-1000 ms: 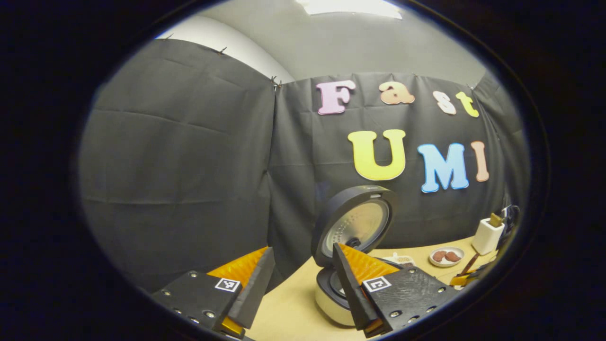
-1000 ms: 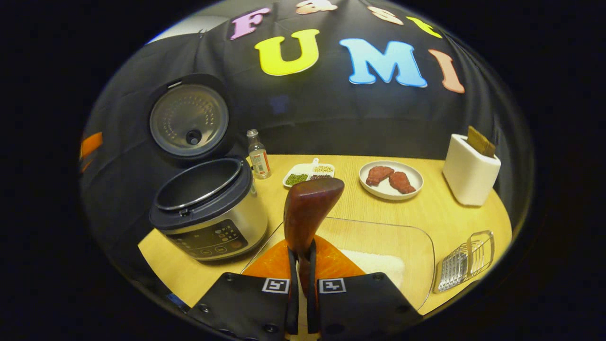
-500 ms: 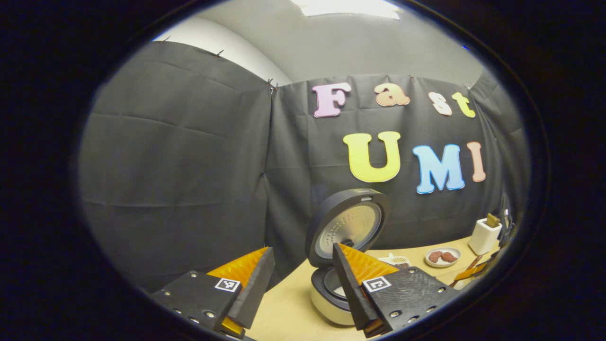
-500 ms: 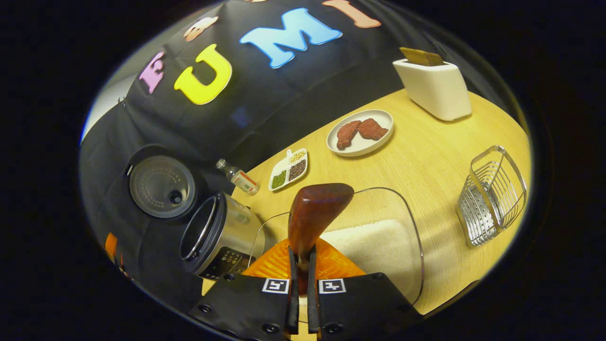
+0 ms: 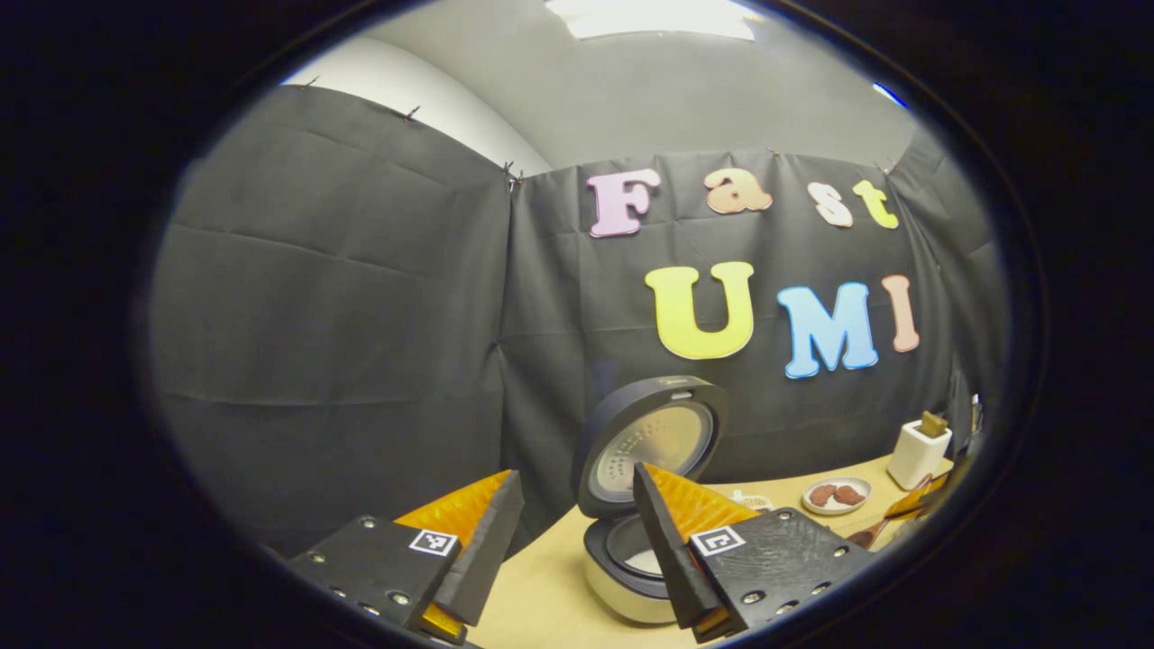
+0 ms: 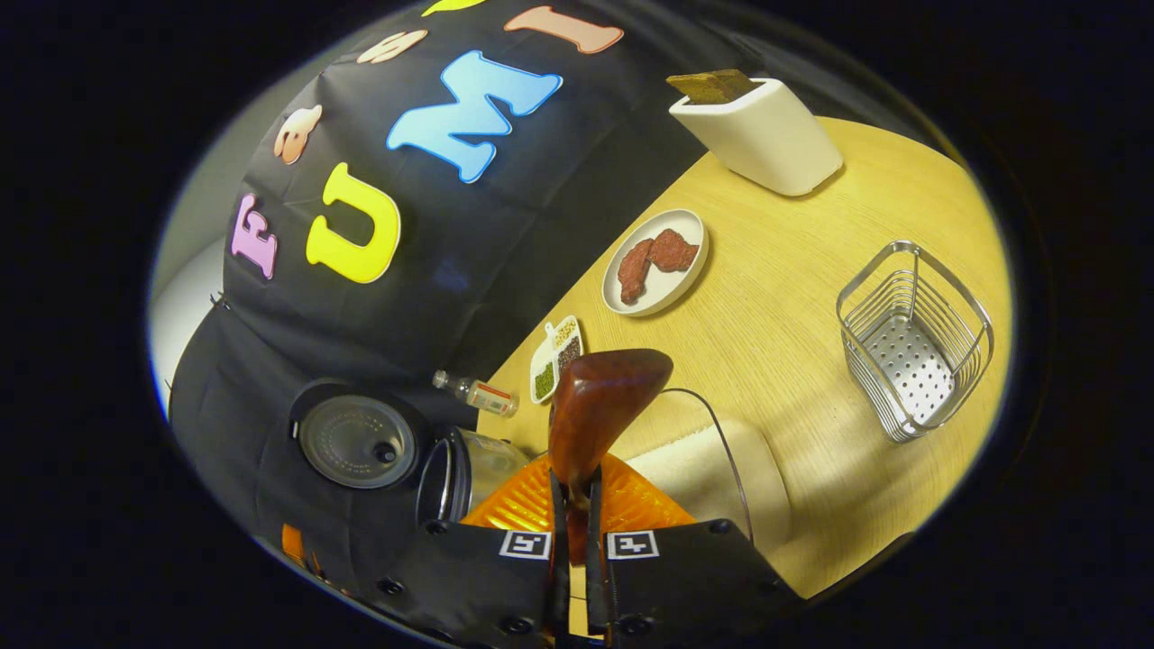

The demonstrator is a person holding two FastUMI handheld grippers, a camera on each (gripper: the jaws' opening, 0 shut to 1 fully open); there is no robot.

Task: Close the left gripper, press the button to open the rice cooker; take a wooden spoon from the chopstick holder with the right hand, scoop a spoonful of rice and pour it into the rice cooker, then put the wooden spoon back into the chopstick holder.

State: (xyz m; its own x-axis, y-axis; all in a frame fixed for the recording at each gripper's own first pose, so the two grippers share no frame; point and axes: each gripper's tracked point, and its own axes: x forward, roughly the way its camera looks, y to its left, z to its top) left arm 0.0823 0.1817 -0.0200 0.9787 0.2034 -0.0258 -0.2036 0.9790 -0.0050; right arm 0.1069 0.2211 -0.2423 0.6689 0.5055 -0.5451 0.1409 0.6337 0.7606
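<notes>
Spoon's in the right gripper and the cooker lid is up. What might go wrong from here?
1. The right gripper pinches the wooden spoon low on its handle and is rolled hard sideways; scooped rice would likely spill on the table.
2. The rice cooker sits close beside the clear rice tray, so a swing may clip its rim.
3. The open left gripper hovers near the cooker's raised lid and could bump it.

I see the rice cooker (image 5: 631,568) open at lower centre of the left gripper view, lid upright, its pot showing white inside, while the dark wooden spoon (image 6: 599,410) stands bowl-up at lower centre of the right gripper view, and the white chopstick holder (image 6: 762,131) sits upper right.
</notes>
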